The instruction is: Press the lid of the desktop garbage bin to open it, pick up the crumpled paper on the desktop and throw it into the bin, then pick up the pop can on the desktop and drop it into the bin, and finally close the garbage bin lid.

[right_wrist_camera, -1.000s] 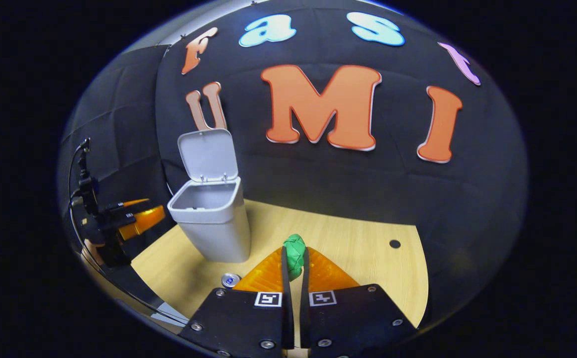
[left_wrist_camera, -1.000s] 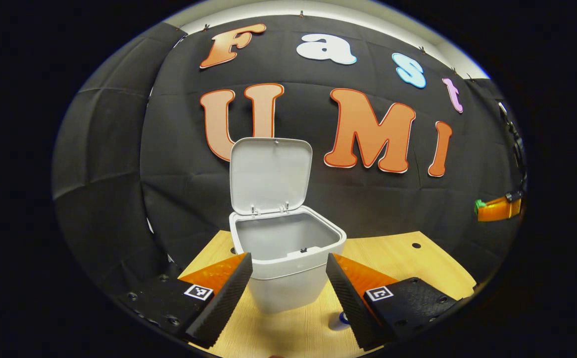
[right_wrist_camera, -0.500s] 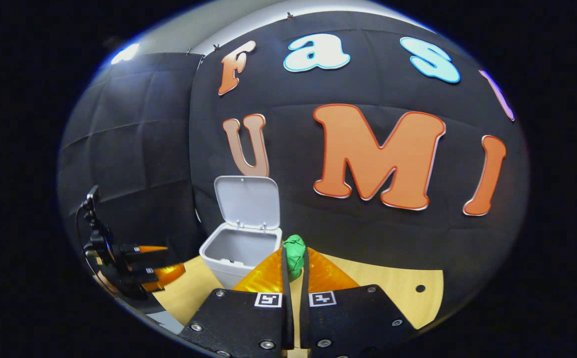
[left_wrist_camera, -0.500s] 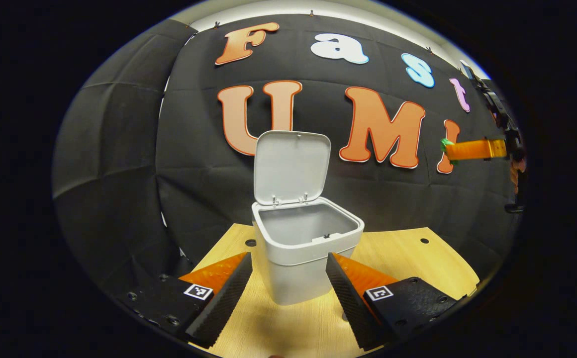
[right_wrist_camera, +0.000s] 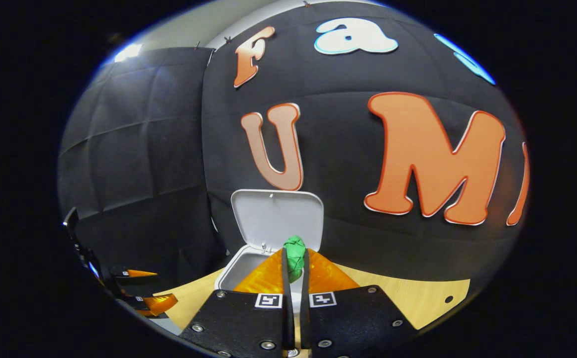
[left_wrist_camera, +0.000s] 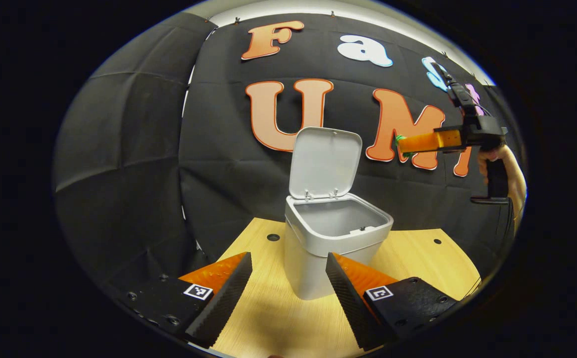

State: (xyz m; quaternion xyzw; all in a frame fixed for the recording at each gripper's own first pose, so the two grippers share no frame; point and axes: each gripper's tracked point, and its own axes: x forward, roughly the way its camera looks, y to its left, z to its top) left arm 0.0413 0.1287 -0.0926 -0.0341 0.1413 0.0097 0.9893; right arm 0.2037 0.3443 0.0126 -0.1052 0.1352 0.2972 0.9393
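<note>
Between the left gripper's (left_wrist_camera: 288,278) own two fingers, spread wide with nothing held, lies bare wooden table (left_wrist_camera: 268,323) in the left gripper view. Just past the fingertips the bin (left_wrist_camera: 318,253) stands upright on the table, nearer the right-hand finger, whose tip overlaps its front wall. Its lid (left_wrist_camera: 324,162) is swung up on the rear hinge and stands almost vertical, so the grey inside is open to the top; from this angle I cannot tell what is in it. Farther off and higher, to the right of the lid, the right gripper (left_wrist_camera: 402,144) points left toward the bin, with a hand (left_wrist_camera: 510,169) on its grip. A bit of green paper (left_wrist_camera: 399,141) shows at its tip, above the level of the bin's rim and off to its right, well clear of the table.

Close up in the right gripper view, the two fingers are drawn together on the crumpled paper (right_wrist_camera: 295,256), which bulges out above them. Beyond it the bin's rim (right_wrist_camera: 234,271) and raised lid (right_wrist_camera: 276,219) lie straight ahead and slightly left. Low at the far left edge, the left gripper (right_wrist_camera: 139,288) shows with its fingers apart.
</note>
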